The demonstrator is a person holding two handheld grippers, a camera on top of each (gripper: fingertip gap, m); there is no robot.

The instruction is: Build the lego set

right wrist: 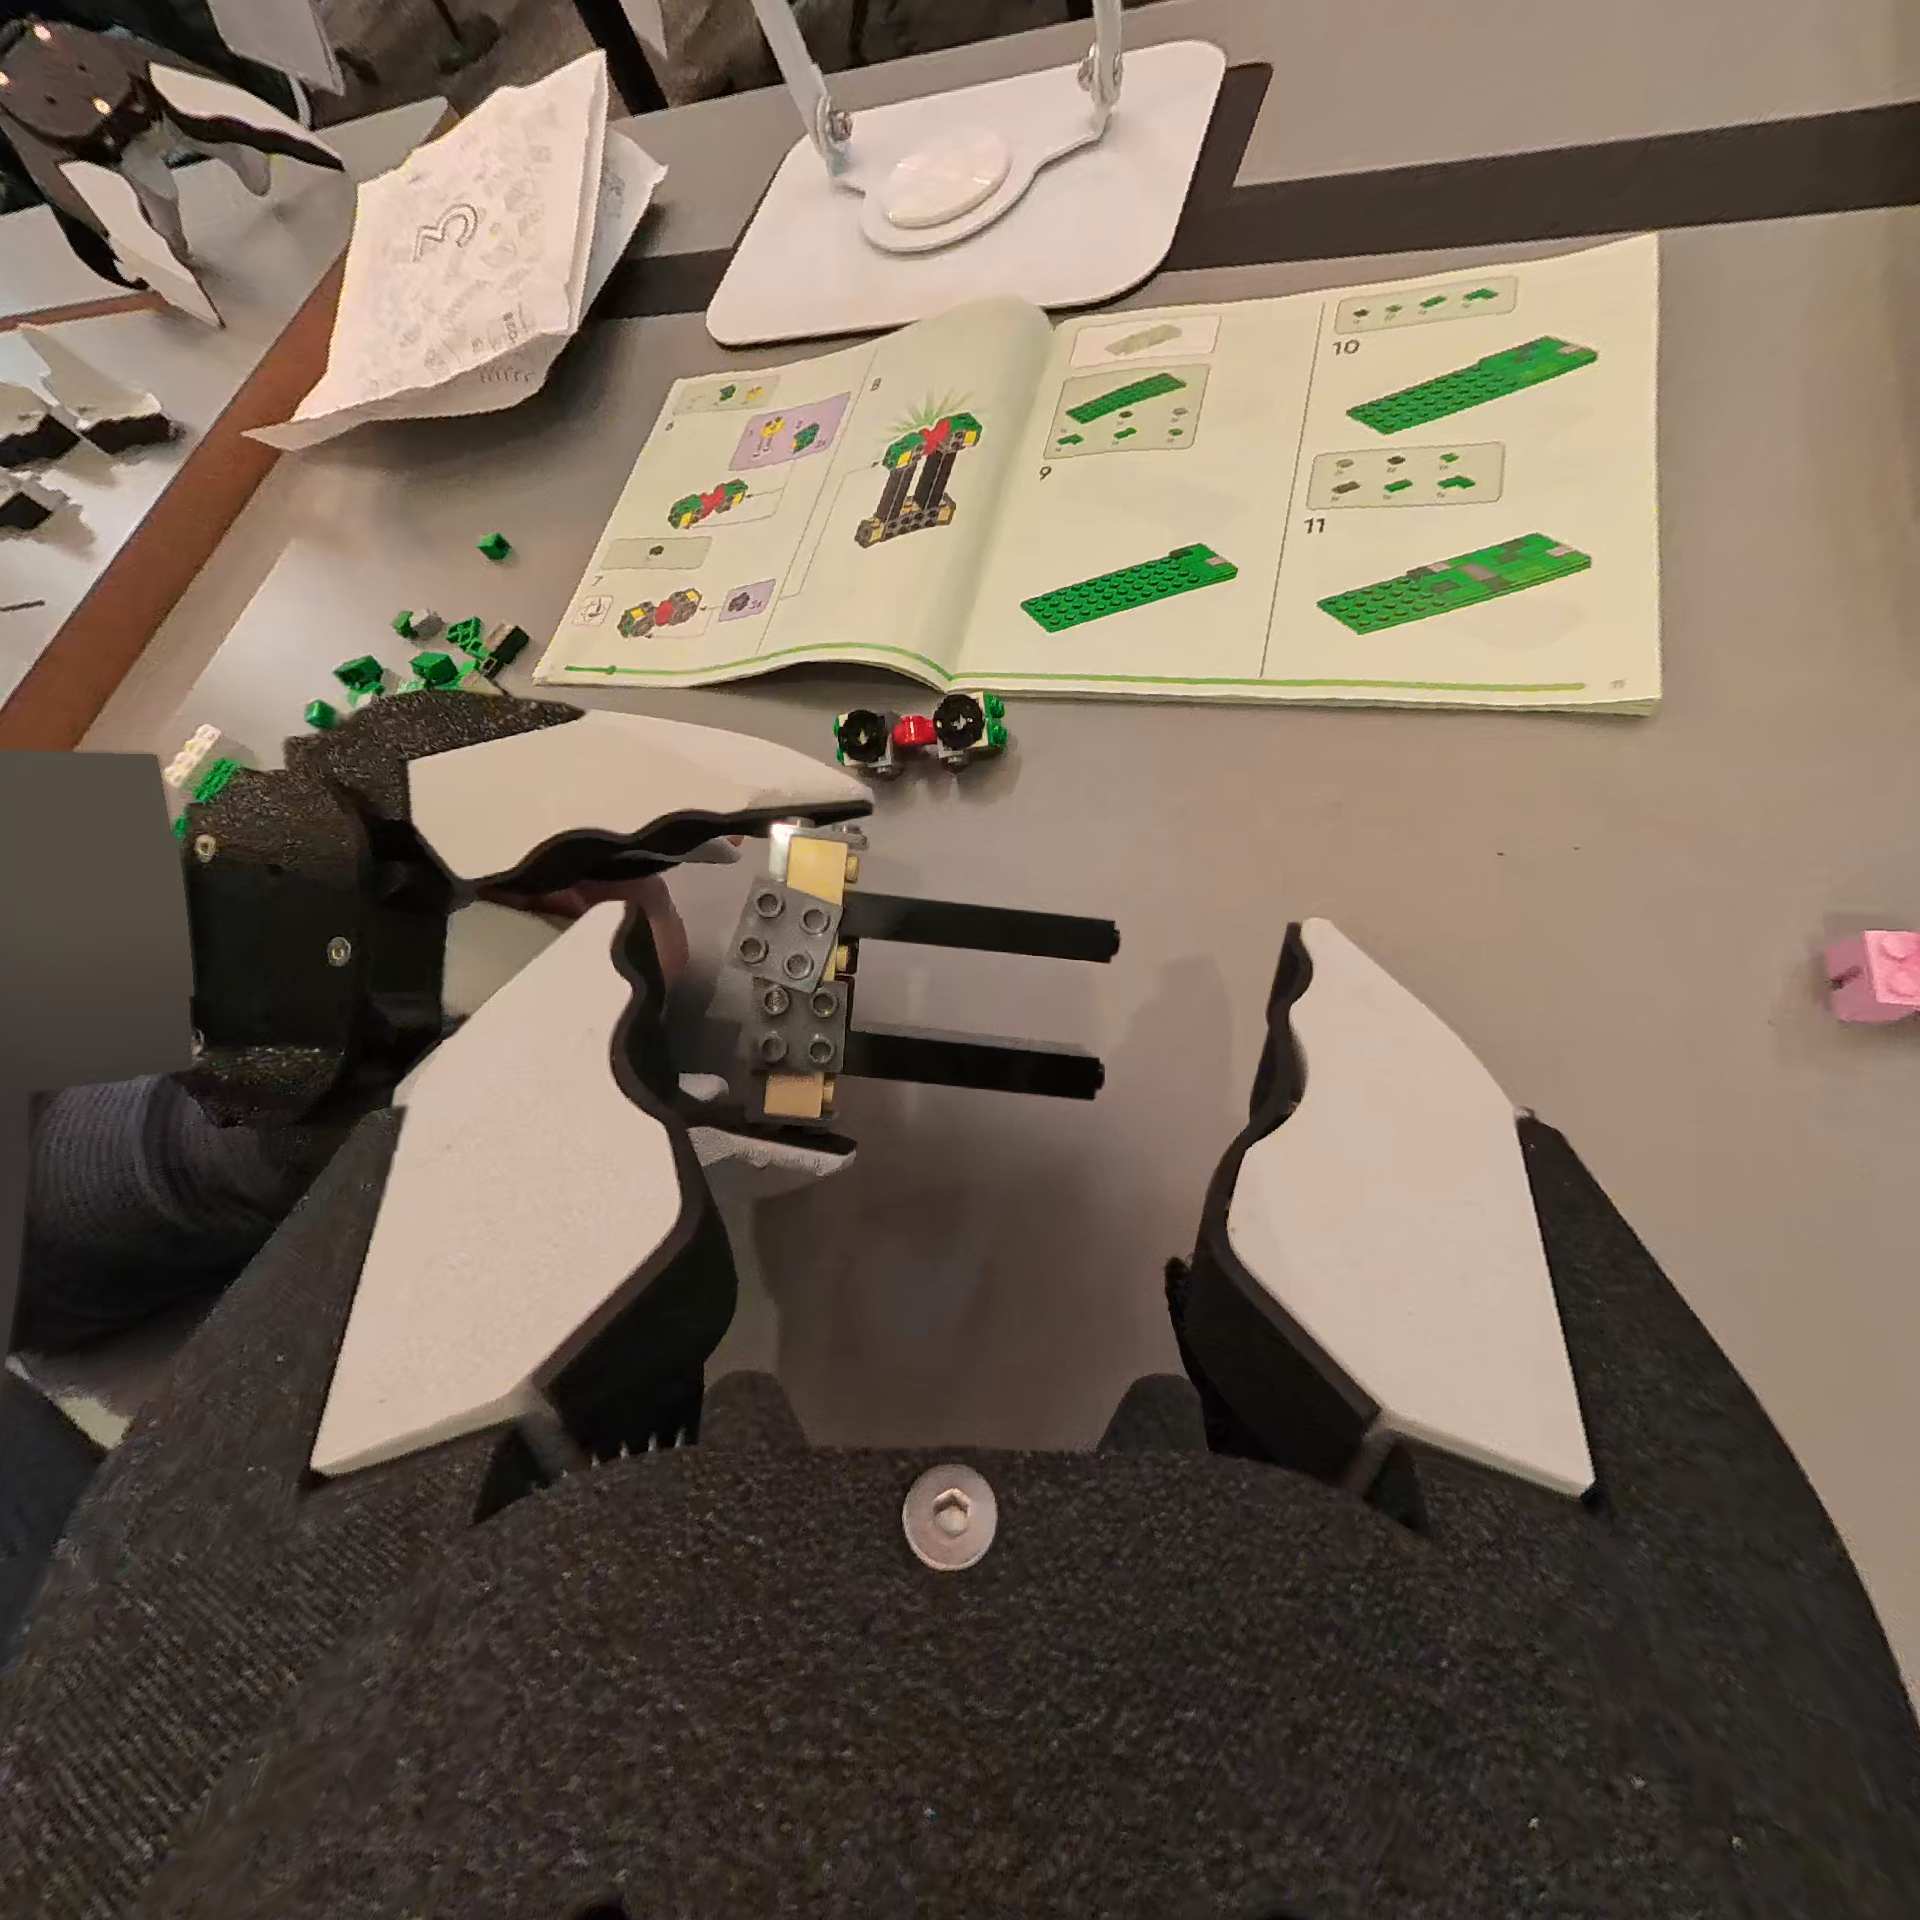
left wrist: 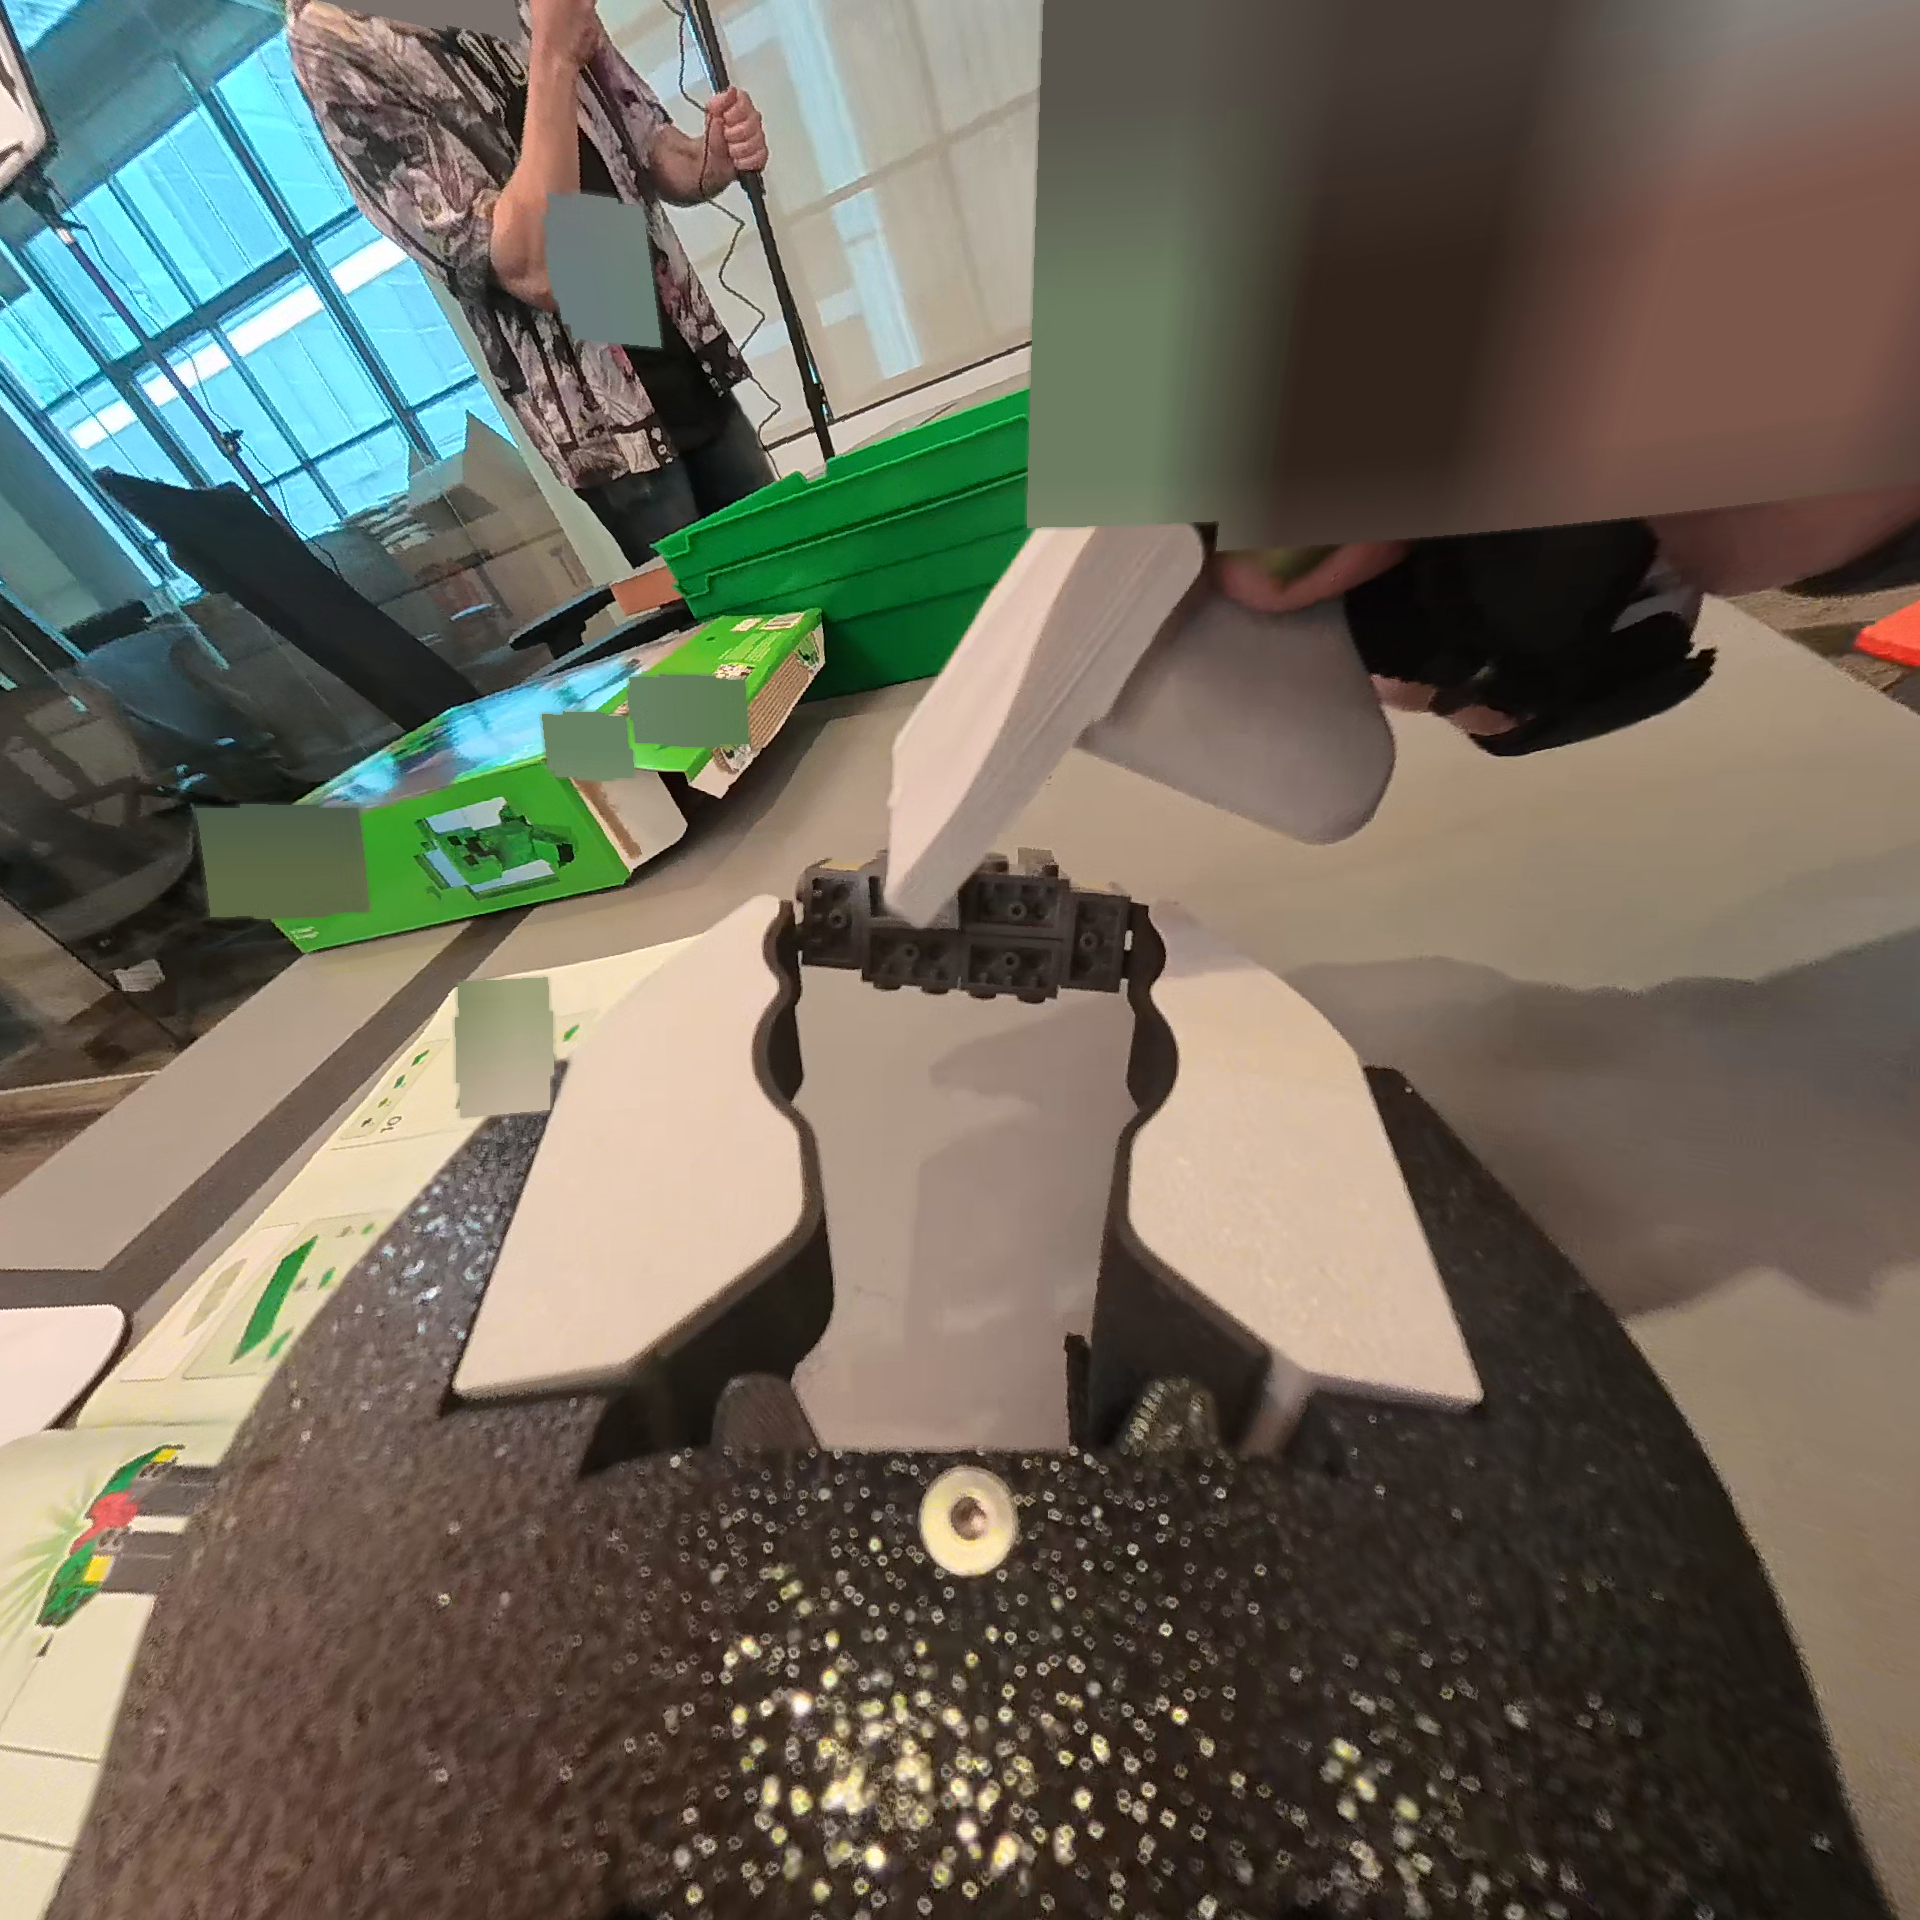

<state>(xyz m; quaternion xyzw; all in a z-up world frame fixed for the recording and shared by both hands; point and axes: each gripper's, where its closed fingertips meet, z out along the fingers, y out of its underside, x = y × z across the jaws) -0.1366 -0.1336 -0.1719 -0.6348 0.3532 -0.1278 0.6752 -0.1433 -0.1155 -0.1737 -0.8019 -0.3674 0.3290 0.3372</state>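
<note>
The left gripper [left wrist: 971, 940] was pinching a small lego assembly [left wrist: 966, 935] between its two fingertips, holding it above the grey table [left wrist: 1558, 935]. In the right wrist view this assembly [right wrist: 795, 977] showed dark grey studded bricks, tan bricks at both ends and two black bars that pointed away from the left gripper [right wrist: 800, 977]. One grey brick on it sat tilted.

The right gripper [right wrist: 961, 971] had its fingers spread wide apart and held nothing between them. Its left finger [right wrist: 540, 1164] was just beside the grey bricks of the assembly. In the left wrist view one white finger [left wrist: 997, 727] of the right gripper came down from above, and its tip touched the top of the dark grey bricks.

Just beyond the assembly lay a second small build [right wrist: 920, 736] with two black round parts, a red piece and green pieces. Behind it the instruction booklet [right wrist: 1143, 488] lay open on the table. To the left of the booklet were loose green bricks [right wrist: 436, 655], and farther away a crumpled paper bag [right wrist: 468, 260]. A pink brick [right wrist: 1875, 977] lay well apart at the right edge. The green lego box [left wrist: 499, 831] lay at the far side of the table, near green trays [left wrist: 883, 551].
</note>
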